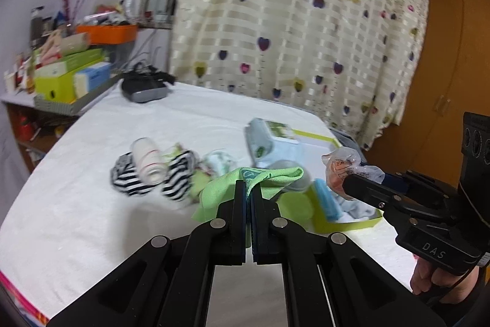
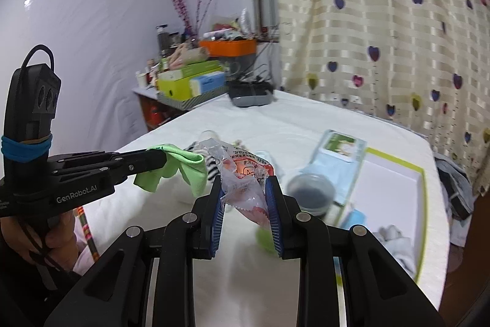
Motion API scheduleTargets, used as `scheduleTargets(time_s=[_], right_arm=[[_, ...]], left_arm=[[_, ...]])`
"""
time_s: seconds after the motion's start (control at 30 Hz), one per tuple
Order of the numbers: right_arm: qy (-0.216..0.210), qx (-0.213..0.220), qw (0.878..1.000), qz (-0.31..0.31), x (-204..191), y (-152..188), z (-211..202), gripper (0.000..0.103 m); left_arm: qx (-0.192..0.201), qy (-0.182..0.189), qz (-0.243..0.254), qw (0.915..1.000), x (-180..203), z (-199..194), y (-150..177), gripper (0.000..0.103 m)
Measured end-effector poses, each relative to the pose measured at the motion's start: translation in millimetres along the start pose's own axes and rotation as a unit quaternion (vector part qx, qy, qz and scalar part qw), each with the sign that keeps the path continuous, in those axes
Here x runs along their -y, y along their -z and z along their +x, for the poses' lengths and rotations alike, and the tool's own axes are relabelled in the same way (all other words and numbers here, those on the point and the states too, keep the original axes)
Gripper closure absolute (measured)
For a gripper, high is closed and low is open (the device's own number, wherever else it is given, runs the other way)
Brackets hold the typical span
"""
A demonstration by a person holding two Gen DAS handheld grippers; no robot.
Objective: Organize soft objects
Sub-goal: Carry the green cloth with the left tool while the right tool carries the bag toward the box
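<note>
The left claw is pinched fully together on a corner of a light green cloth, which droops from its tips above the white bed. Seen from the right wrist, the same cloth hangs at about 9 o'clock of the right claw. That right claw is only partly closed, its 2 blue pads gripping a crinkly clear snack packet with red print and lifting it off the bed; from the left wrist the packet shows at 3 o'clock, sticking out of the claw's black tips. A hand holds the left claw's handle. On the bed, at about 10 o'clock of the left claw, lies a heap of soft things: black-and-white striped fabric with a rolled white cloth on top. At 1 o'clock sits a lime-edged tray with a blue item and pale cloth in it, a pack of wipes leaning at its far end. A round dark tub stands just beside the tray's near edge. A heart-print curtain hangs behind the bed.
</note>
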State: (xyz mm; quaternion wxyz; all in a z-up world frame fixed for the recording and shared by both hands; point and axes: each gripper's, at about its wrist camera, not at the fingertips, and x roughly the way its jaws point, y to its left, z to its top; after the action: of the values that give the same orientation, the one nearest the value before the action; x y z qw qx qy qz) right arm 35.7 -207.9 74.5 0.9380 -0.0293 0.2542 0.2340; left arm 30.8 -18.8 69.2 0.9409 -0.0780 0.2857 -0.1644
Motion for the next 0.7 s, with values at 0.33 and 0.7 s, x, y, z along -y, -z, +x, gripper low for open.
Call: scheduleTargets(time_s=[0.33,0.7], right_arm=[[0.072,0.017,0.996,0.043,61.2,7.2,-34.4,0.075],[0.114,0.008,0.989,0.09,126.2,20.4,-35.0,0.075]], left_arm=[[-0.006,0.053,0.042,0.9977,56.1,28.5,-16.0,0.1],[-0.028,0.085,0.077,0.993,107.7,78.5,-32.1,0.1]])
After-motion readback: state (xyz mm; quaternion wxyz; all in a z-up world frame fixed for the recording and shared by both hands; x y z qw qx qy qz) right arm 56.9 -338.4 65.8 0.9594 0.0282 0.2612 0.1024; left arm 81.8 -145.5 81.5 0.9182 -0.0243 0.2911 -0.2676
